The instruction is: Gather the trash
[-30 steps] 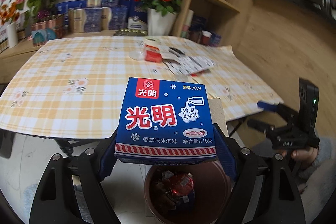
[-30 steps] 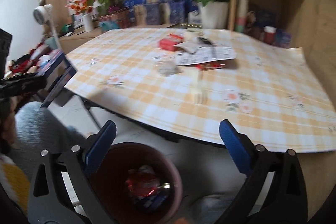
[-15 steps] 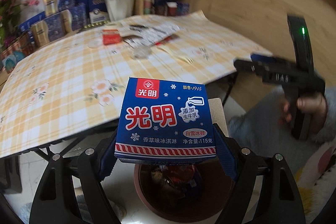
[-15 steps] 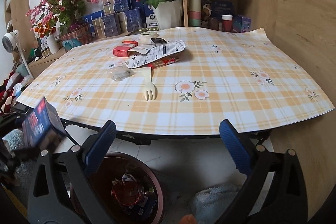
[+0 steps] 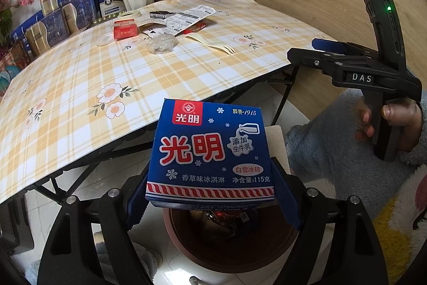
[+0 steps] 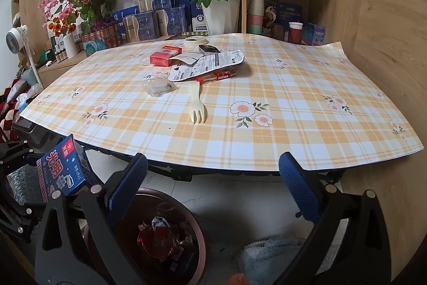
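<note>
Over the brown bin (image 5: 229,247), left gripper (image 5: 210,194) fingers clamp the blue carton (image 5: 210,154); right gripper (image 6: 210,188) fingers apart.

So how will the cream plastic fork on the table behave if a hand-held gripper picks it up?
The fork looks thin and plastic, so probably light and slightly bendy. It lies flat on the tablecloth, so it may slide rather than lift easily.

The near half of the table (image 6: 267,130) is bare, so a hand can pass there. Toward the far edge, a fork (image 6: 197,106), a crumpled wrapper (image 6: 159,89), a paper card (image 6: 206,65) and a red box (image 6: 164,57) lie close together. Below the near edge, the brown bin (image 6: 149,239) stands open on the floor.
</note>
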